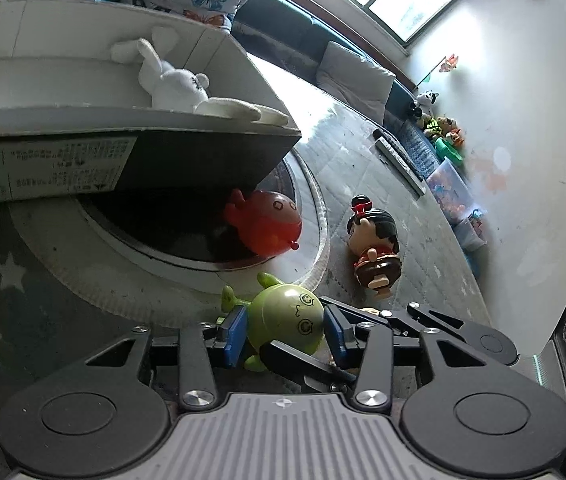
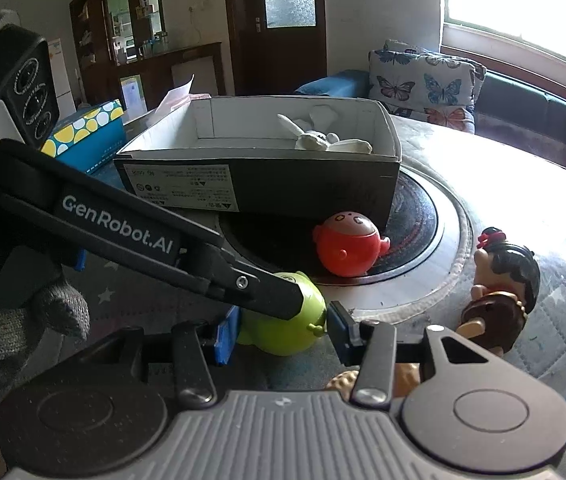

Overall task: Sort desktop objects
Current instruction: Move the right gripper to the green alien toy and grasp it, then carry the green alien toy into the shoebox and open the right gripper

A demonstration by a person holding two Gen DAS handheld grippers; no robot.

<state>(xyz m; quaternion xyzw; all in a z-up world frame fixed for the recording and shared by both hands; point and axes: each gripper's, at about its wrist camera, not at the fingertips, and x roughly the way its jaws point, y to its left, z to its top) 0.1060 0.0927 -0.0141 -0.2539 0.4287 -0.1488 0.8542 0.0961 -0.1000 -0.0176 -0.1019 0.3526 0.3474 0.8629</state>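
A green round toy [image 1: 287, 320] with a drawn face lies on the table's mat, between the blue pads of both grippers. My left gripper [image 1: 285, 334] stands open around it, its pads close beside the toy's sides. In the right wrist view my right gripper [image 2: 283, 332] is shut on the green toy [image 2: 287, 332], and a left finger [image 2: 163, 236] crosses over the toy from the left. A red round toy [image 2: 347, 248] lies just beyond. A black-haired doll [image 2: 503, 280] lies to the right. A white plush rabbit [image 2: 323, 140] lies in the open box [image 2: 251, 184].
The box overhangs a round inset plate [image 1: 315, 200] in the table. A blue dotted carton [image 2: 87, 132] stands left of the box. Remote controls [image 1: 399, 160] lie at the table's far edge. A gloved hand [image 2: 23, 328] holds the left gripper. A brown object [image 2: 343, 384] lies under my right gripper.
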